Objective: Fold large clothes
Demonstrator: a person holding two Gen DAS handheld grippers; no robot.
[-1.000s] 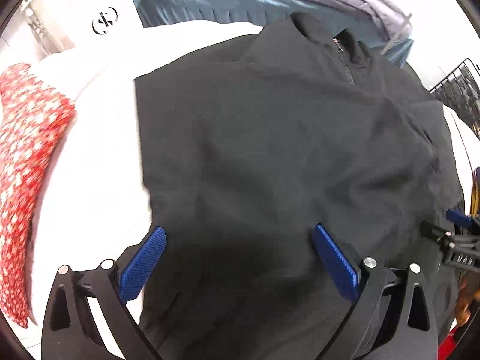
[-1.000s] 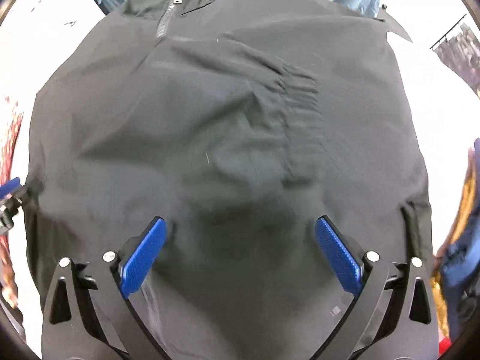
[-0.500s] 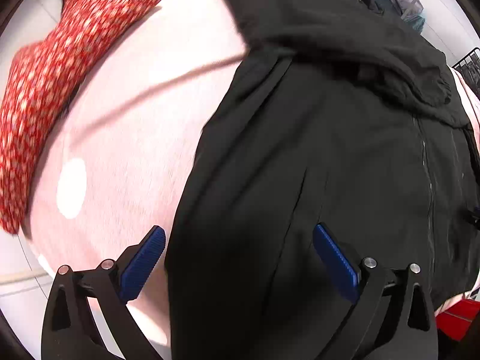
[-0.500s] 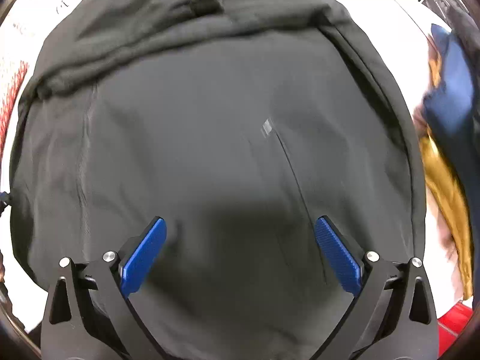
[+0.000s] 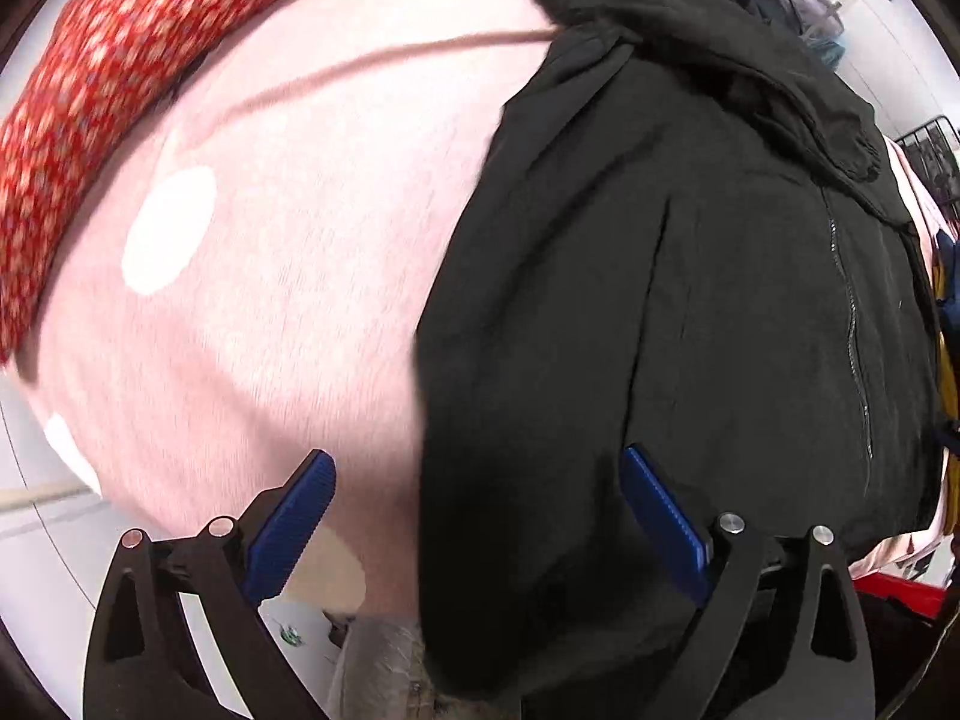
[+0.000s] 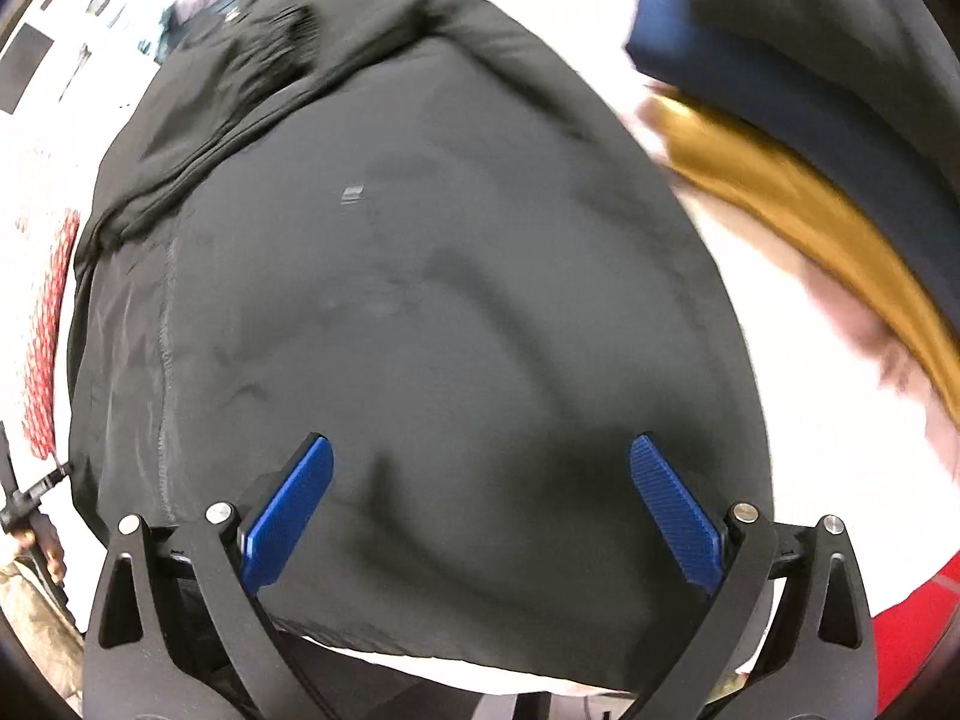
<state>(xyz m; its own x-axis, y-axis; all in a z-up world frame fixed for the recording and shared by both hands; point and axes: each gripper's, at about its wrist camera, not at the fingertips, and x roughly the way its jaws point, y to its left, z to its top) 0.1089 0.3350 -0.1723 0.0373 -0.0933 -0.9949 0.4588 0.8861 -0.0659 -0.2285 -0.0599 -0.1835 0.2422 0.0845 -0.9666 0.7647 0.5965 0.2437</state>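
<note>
- I am holding my left gripper with its jaws spread wide, nothing between the blue pads; it is hanging over the left edge of the black jacket, near the lower middle of the left wrist frame.
- My right gripper is likewise released, jaws apart and gripping nothing, poised over the jacket's broad dark panel that fills the centre of the right wrist frame.
- A second ago both views were showing the jacket laid flat, collar and zip at the top of frame. Now its upper part is lying bunched as a thick roll across the upper right of the left view and the upper left of the right view, so one fold seems to be in.
- The zip is now running down the right side of the left view, not the top.
- My left view has swung left: the pink sheet is filling the left half, with the red floral cloth at the upper left.
- My right view has swung right: a stack of navy and mustard clothes is now showing at the upper right, apart from the jacket.
- Judgement: both hands are between grasps, likely lining up on the near hem or sides for the next fold. Both views are blurred, so edges are uncertain.
</note>
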